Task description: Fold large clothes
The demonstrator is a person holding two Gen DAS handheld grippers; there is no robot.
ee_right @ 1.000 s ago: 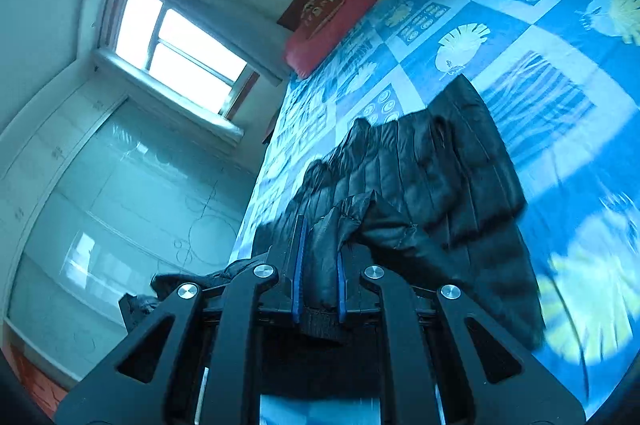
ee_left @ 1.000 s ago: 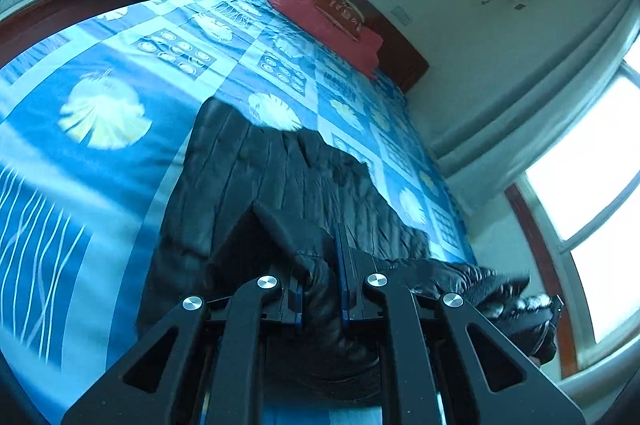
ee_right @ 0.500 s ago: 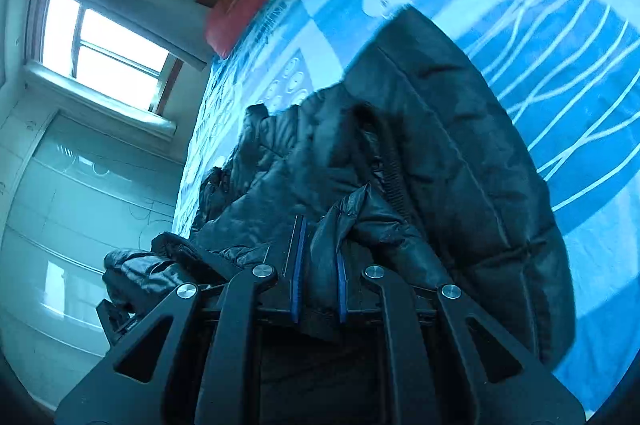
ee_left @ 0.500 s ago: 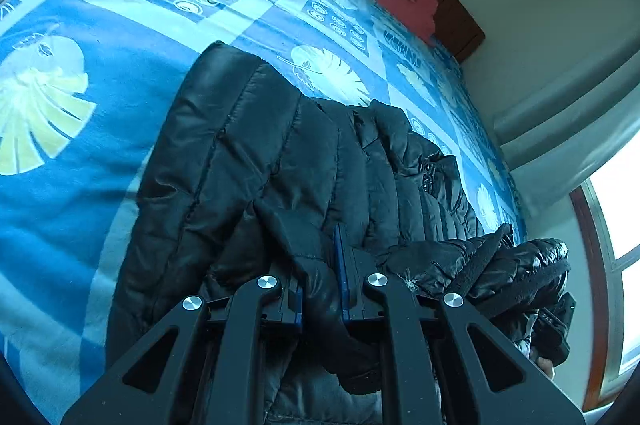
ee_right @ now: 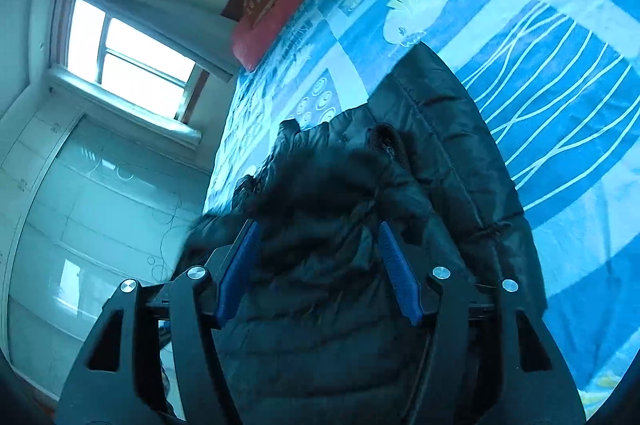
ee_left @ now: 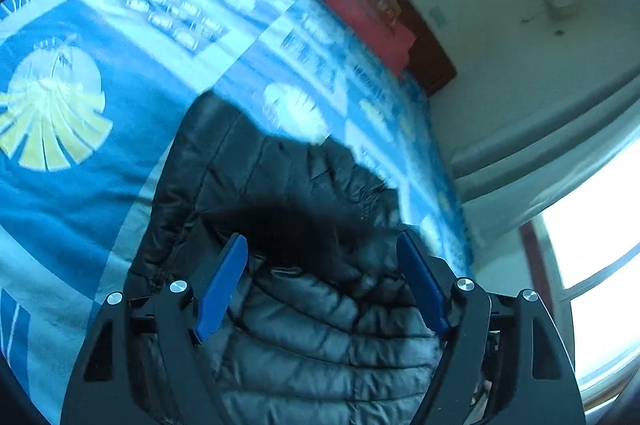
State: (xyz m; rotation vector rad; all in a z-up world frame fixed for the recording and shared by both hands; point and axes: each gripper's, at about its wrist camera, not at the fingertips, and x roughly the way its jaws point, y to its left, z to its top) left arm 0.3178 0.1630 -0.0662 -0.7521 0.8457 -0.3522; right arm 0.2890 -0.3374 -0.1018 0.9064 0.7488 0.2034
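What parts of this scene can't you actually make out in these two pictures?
- Black quilted puffer jacket: near hem cut off by the frame's bottom, both views.
- Its folded part between the left gripper pads: motion-blurred.
- Red pillow: its emblem too small to read.

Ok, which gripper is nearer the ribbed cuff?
Right. The ribbed cuff lies just beyond the right gripper; the left gripper has no cuff in view. Both have just been opening, the jacket between their jaws.

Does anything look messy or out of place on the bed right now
Nothing is spilled or damaged. The black puffer jacket lies bunched and uneven on the blue bedspread. Both the left gripper and right gripper have just been opening, their pads off the fabric.
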